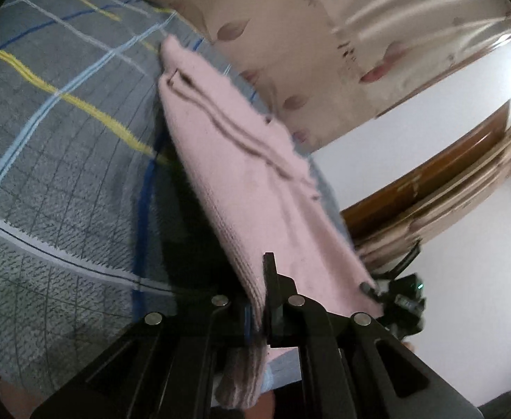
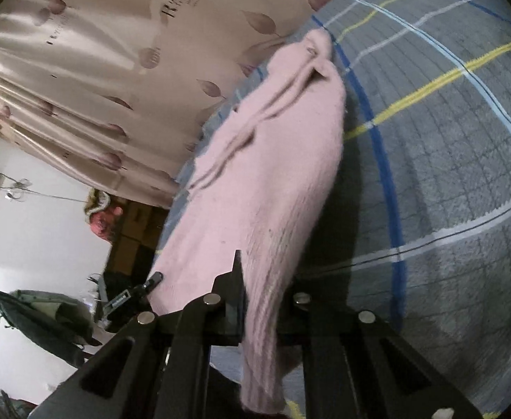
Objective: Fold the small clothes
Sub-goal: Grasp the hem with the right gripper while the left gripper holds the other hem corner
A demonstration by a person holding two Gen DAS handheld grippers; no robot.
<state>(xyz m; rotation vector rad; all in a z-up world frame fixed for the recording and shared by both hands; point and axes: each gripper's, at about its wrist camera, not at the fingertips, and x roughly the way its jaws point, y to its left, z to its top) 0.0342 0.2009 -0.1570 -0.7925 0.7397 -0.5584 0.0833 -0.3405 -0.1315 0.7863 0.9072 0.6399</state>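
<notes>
A pink knitted garment [image 1: 241, 160] hangs stretched between my two grippers, lifted above the bed; its far end touches the bedspread. My left gripper [image 1: 260, 300] is shut on one ribbed edge of it, with the hem drooping below the fingers. In the right wrist view the same pink garment [image 2: 262, 174] fills the middle, and my right gripper [image 2: 246, 300] is shut on its other ribbed edge. The other gripper shows small at each view's edge, the right gripper [image 1: 370, 288] in the left wrist view and the left gripper [image 2: 152, 281] in the right wrist view, each clamped on the cloth.
A grey plaid bedspread [image 1: 53, 146] with blue, yellow and white stripes lies beneath the garment, seen also in the right wrist view [image 2: 447, 174]. A leaf-patterned curtain [image 2: 98, 80] hangs behind the bed. A dark bag [image 2: 42, 317] lies near a white wall.
</notes>
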